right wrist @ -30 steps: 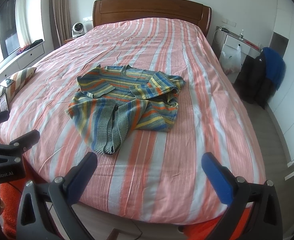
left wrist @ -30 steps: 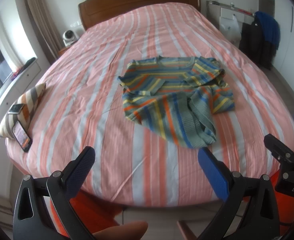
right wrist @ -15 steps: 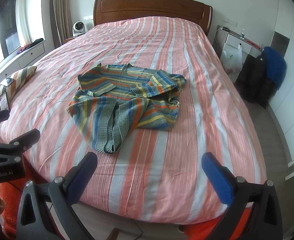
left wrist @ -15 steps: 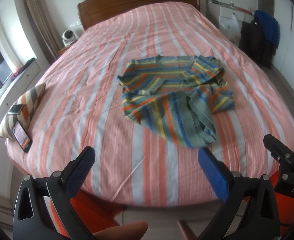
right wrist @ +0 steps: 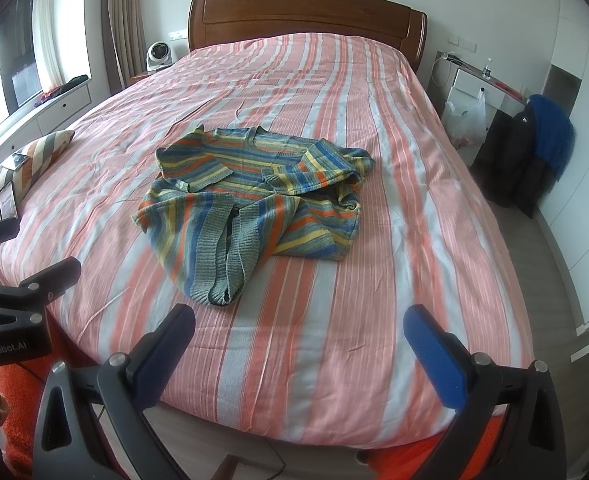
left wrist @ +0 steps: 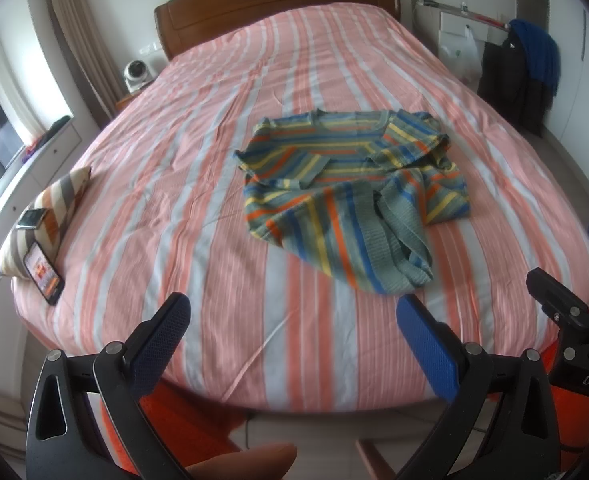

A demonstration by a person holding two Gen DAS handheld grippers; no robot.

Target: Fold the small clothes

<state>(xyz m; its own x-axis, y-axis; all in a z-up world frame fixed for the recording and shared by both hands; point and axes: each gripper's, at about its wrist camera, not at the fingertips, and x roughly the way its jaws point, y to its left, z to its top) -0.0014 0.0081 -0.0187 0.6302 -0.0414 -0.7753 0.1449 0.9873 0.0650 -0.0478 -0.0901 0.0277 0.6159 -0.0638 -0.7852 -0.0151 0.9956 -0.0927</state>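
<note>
Nearest, both tools hang at the foot of the bed, off its edge, neither touching cloth. The left tool is released, its blue pads spread wide with nothing between them; the right tool is released in the same way and empty. Held low and side by side like this, they look set for a two-handed reach toward the near hem, so I judge the folding has not begun.

Beyond them runs a bare strip of striped bedspread, open room for coming in without snagging.

The sweater lies about mid-bed, well apart from both tools. It is rumpled: the ribbed lower part trails toward the near edge, one sleeve is thrown across the chest, and the right side is bunched up. It probably needs spreading flat first.

There is wide free bedspread left, right and beyond it. At the left edge a pillow props a phone, clear of the work. Farthest is the headboard.
</note>
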